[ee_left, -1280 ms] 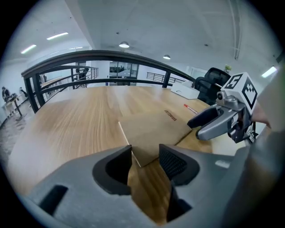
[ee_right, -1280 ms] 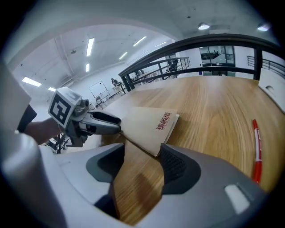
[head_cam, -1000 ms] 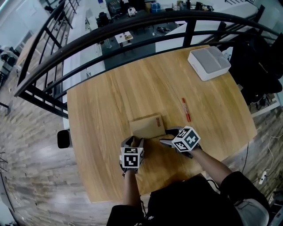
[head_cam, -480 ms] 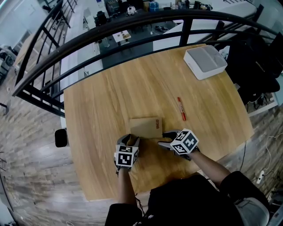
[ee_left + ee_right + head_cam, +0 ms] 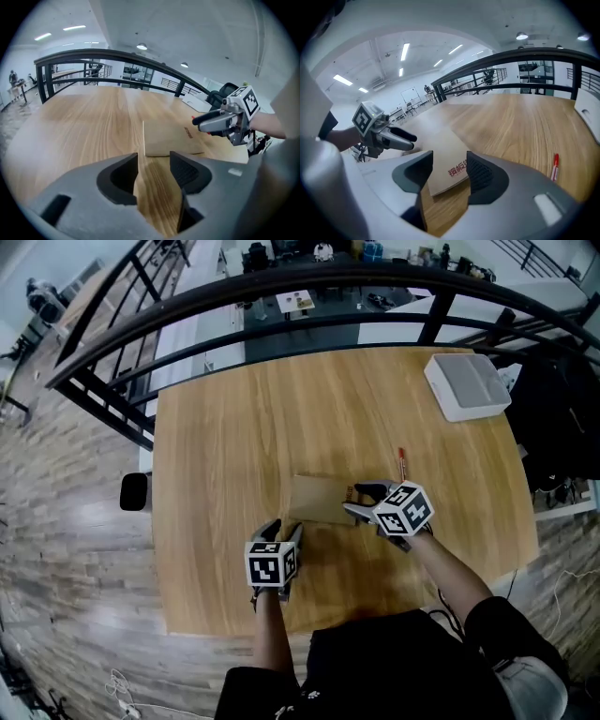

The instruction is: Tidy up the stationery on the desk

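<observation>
A brown paper-covered notebook lies flat on the wooden desk. My left gripper hangs just short of its near edge. Its jaws have just been opening and stand open over bare wood, with the notebook a little ahead of my left gripper. My right gripper is at the notebook's right edge. It is open, after closing slightly, and the printed corner of the notebook shows at its tips, not pinched. A red pen lies to the right of the notebook.
A white box stands at the desk's far right corner. A black railing curves behind the desk's far edge. The red pen lies right of my right gripper; the left gripper shows across the notebook.
My left gripper has drawn back from the notebook's near left corner and opened wider. My right gripper has shifted along the notebook's right side. The head view has swung.
</observation>
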